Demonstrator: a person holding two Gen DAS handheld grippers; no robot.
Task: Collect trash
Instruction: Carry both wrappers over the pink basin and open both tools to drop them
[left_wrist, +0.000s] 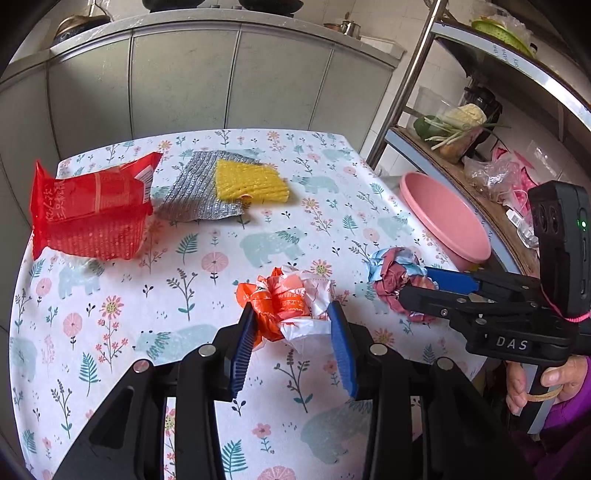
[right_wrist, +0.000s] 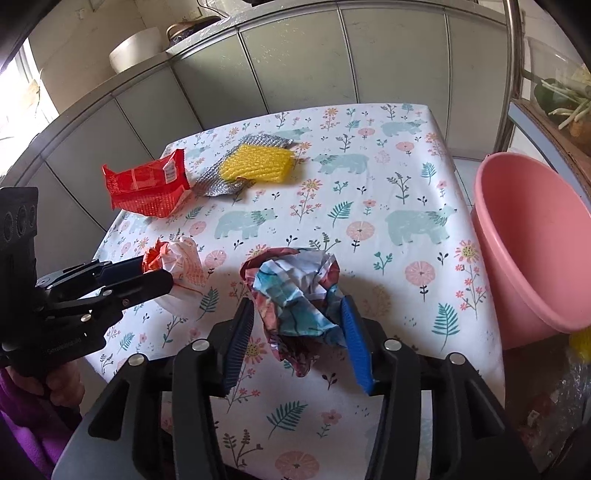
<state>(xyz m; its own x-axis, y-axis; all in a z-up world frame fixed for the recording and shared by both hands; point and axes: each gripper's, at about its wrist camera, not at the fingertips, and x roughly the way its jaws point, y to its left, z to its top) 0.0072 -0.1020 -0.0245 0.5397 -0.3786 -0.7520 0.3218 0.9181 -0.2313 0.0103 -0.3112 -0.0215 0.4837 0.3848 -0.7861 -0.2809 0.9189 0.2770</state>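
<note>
My left gripper (left_wrist: 291, 314) is shut on a crumpled orange and white wrapper (left_wrist: 286, 297), just above the flowered tablecloth (left_wrist: 184, 288); it also shows in the right wrist view (right_wrist: 177, 262). My right gripper (right_wrist: 297, 310) is shut on a crumpled blue, white and maroon paper ball (right_wrist: 295, 291), also seen in the left wrist view (left_wrist: 395, 273). A red snack bag (left_wrist: 88, 210) lies at the far left of the table. A pink basin (right_wrist: 532, 251) stands off the table's right edge.
A yellow sponge (left_wrist: 251, 181) lies on a silver scouring cloth (left_wrist: 195, 192) at the back of the table. Grey cabinets stand behind. A metal shelf rack (left_wrist: 461, 140) with vegetables and plastic bags is on the right, behind the basin.
</note>
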